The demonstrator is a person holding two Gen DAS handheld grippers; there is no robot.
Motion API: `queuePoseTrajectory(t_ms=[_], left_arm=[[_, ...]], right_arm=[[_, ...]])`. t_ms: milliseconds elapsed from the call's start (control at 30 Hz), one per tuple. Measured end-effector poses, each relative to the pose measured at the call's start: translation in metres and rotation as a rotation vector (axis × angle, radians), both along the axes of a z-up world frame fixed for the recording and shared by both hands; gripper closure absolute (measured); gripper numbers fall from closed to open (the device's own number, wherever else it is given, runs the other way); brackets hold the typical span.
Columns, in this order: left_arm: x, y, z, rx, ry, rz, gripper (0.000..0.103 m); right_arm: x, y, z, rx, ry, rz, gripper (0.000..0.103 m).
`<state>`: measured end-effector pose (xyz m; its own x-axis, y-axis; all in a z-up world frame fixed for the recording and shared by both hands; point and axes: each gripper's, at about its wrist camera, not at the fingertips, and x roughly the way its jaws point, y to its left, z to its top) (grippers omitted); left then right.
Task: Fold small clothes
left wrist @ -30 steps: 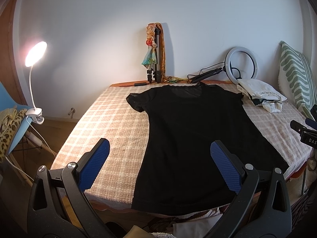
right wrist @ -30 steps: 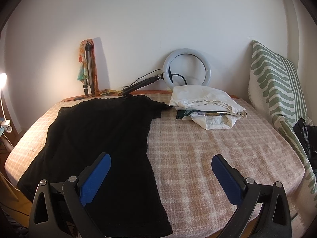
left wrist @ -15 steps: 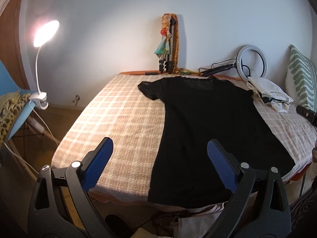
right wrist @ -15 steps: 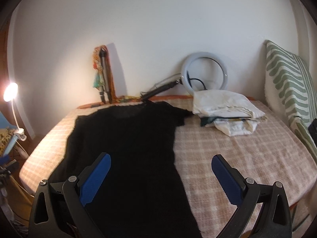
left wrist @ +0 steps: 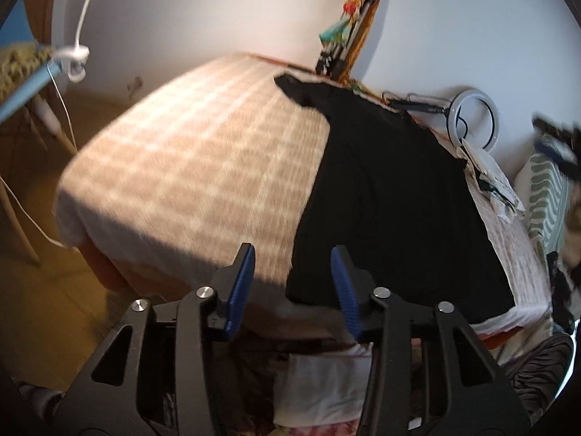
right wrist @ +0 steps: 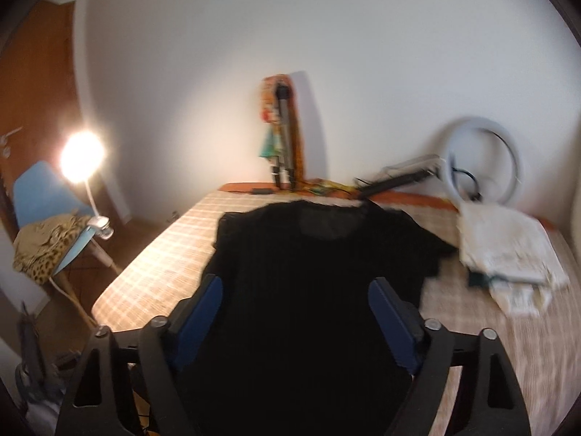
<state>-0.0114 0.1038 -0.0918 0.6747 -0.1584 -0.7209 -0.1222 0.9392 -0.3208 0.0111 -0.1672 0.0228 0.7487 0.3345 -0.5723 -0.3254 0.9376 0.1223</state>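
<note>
On the bed with the beige checked cover, we are seeing the black short-sleeved T-shirt lying flat, its collar toward the white wall and its hem at the near edge. We are holding the left hand-held gripper just above the shirt's near left hem corner, its blue-padded fingers partly spread and gripping nothing. We are holding the right hand-held gripper over the shirt's lower body, spread wide and empty. Beside the far right sleeve, a pile of folded white clothes is lying on the cover. A white ring light and a folded tripod draped in colourful scarves are leaning against the wall. Left of the bed, a lit clip-on lamp is shining over a blue chair.
</note>
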Motion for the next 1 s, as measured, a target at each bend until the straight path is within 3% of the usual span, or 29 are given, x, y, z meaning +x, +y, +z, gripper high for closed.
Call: queuePoseTrajectory(t_ms=[233, 433, 500, 667, 1000], left_arm=[[0.007, -0.001, -0.023, -0.04, 0.075, -0.01, 0.059], [0.016, -0.001, -0.041, -0.111, 0.133, -0.022, 0.06], [0.018, 0.0, -0.044, -0.147, 0.144, -0.029, 0.076], [0.019, 0.005, -0.044, -0.236, 0.141, -0.043, 0.096], [0.017, 0.012, -0.032, -0.269, 0.091, -0.048, 0.101]], right_arm=[[0.053, 0.046, 0.015, 0.052, 0.06, 0.109, 0.026], [0.104, 0.108, 0.003, 0.031, 0.109, 0.185, 0.026], [0.124, 0.129, -0.004, 0.019, 0.127, 0.197, 0.026], [0.175, 0.181, -0.034, 0.018, 0.235, 0.224, 0.026], [0.277, 0.266, -0.125, -0.111, 0.398, 0.206, 0.029]])
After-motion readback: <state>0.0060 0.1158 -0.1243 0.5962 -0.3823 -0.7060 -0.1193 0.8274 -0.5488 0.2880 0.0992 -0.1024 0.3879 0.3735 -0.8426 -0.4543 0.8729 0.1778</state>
